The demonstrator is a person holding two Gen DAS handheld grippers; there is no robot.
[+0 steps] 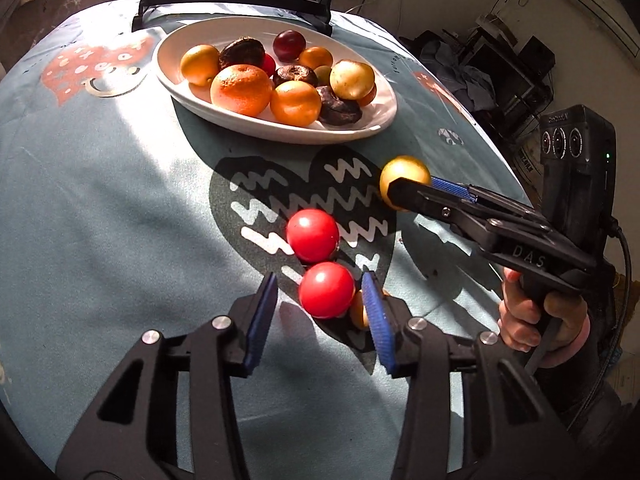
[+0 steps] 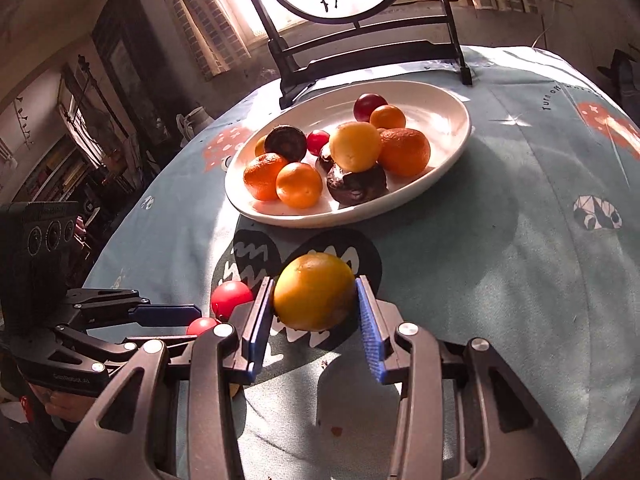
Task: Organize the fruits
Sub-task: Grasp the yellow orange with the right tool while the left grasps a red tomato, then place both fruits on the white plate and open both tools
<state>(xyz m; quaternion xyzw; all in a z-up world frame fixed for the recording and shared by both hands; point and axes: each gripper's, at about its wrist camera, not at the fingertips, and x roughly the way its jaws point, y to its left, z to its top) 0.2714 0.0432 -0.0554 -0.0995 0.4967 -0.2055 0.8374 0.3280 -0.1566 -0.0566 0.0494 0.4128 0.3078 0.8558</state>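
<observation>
Most fruit already on the plate (image 2: 448,184); right tongs (image 2: 316,312) grip a yellow fruit (image 2: 316,292) above the surface (image 1: 100,200), left tongs (image 1: 320,304) w/ gap around a red fruit (image 1: 326,290), another red fruit (image 1: 313,235) & a small one left.

The tabletop (image 1: 100,200) is covered by a pale blue cloth (image 1: 120,260) printed with a dark heart (image 1: 320,184) and red patches. Ahead of the left gripper (image 1: 320,308) a white oval plate (image 1: 384,116) heaped with fruit rests on the cloth, a dark wooden stand (image 1: 236,4) beyond it. Two red fruits lie on the heart: one (image 1: 326,289) between that gripper's fingers, the other (image 1: 313,235) just ahead, touching it.
</observation>
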